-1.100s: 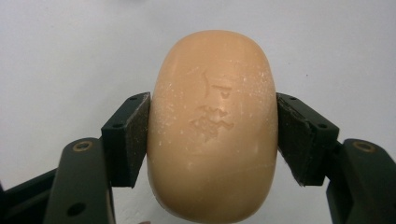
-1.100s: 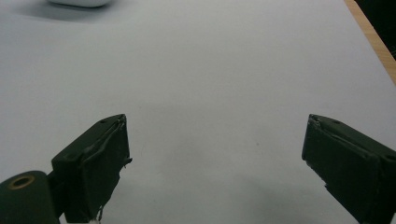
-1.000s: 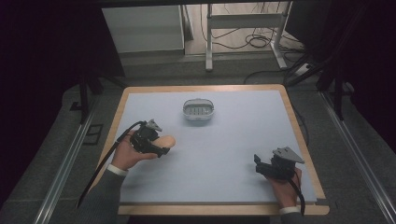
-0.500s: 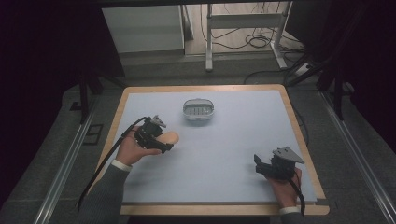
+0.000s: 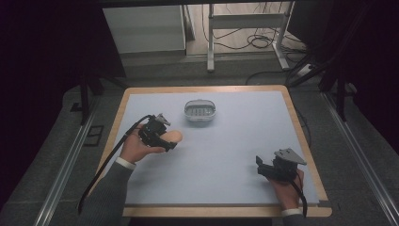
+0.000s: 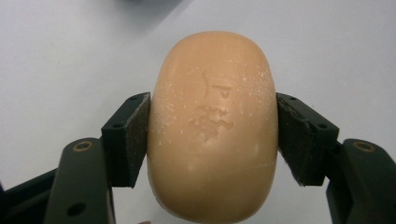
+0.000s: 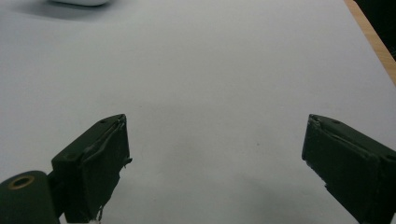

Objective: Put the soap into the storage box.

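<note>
The left hand comes in from the lower left, its forearm in a grey sleeve with a white cuff. It holds the left gripper, which points to the right, and the two pads press on something between them. The right hand is low at the right side. The right gripper points to the left, and its jaws stand wide apart with nothing between them.

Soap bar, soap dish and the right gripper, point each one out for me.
soap bar [image 6: 212,126], left gripper view, its embossed top face.
soap dish [image 5: 200,113], high view, its near rim.
right gripper [image 7: 215,163], right gripper view, midway between open fingertips.
</note>
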